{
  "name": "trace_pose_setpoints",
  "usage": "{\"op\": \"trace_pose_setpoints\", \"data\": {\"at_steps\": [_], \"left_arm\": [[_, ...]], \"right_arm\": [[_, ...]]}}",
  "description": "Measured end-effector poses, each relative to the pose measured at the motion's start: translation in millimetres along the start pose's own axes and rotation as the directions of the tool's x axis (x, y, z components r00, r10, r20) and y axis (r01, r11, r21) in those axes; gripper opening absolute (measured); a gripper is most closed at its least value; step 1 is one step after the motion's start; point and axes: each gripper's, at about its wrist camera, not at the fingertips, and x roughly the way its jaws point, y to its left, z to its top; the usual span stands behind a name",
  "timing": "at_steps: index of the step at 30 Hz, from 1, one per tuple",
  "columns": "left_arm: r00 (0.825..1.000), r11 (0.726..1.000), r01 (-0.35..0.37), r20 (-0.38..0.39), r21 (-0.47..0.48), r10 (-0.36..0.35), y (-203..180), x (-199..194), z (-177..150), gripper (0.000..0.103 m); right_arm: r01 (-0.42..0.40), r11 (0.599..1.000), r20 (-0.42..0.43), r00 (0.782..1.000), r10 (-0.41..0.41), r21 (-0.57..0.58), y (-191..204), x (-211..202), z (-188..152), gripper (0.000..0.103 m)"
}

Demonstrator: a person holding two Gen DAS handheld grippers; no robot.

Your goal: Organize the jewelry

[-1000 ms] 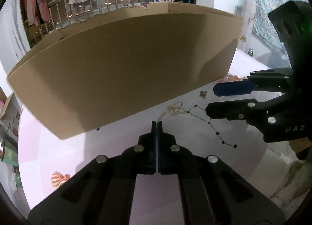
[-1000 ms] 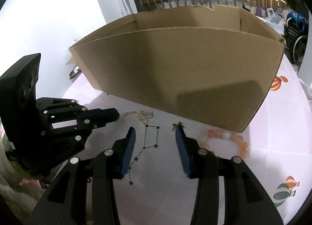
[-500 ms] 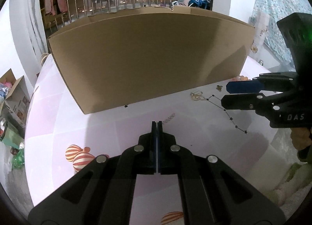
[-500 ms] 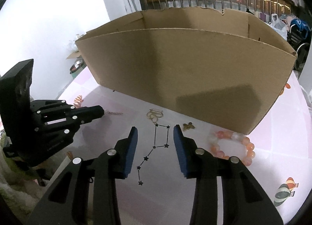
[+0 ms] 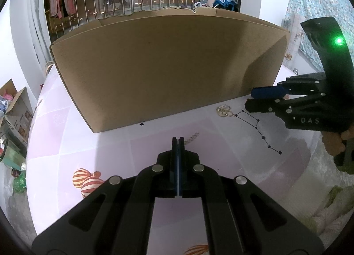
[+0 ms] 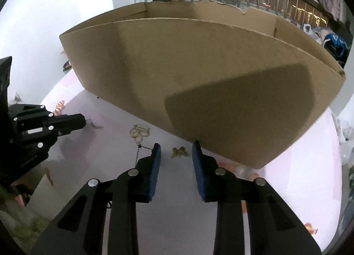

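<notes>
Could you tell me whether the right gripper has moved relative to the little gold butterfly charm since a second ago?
Yes. The right gripper has advanced toward the cardboard box; the butterfly charm, earlier beyond its fingertips, now lies between its closing jaws, not yet pinched.

The cardboard box (image 6: pixel 199 82) walls off the far side of the table (image 5: pixel 154 153). The bare strip in front lies open, dotted only with a butterfly charm (image 6: pixel 179 152), gold rings (image 6: pixel 139 132) and a short chain (image 5: pixel 192 138).
</notes>
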Motion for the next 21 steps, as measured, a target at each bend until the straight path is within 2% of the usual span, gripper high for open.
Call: {"op": "trace_pose_setpoints", "data": {"at_steps": [8,21], "left_arm": [[1.000,1.000,0.001,0.001,0.001,-0.001,1.4,-0.5,-0.8,0.000],[1.000,1.000,-0.002,0.011,-0.001,0.002,-0.3,-3.6,1.6,0.000]], "right_arm": [[-0.038,0.999,-0.022,0.999,0.038,0.004,-10.3,-2.5,1.6,0.013],[-0.066,0.997,0.000,0.998,0.066,0.037,-10.0,-19.5,-4.8,0.013]]}}
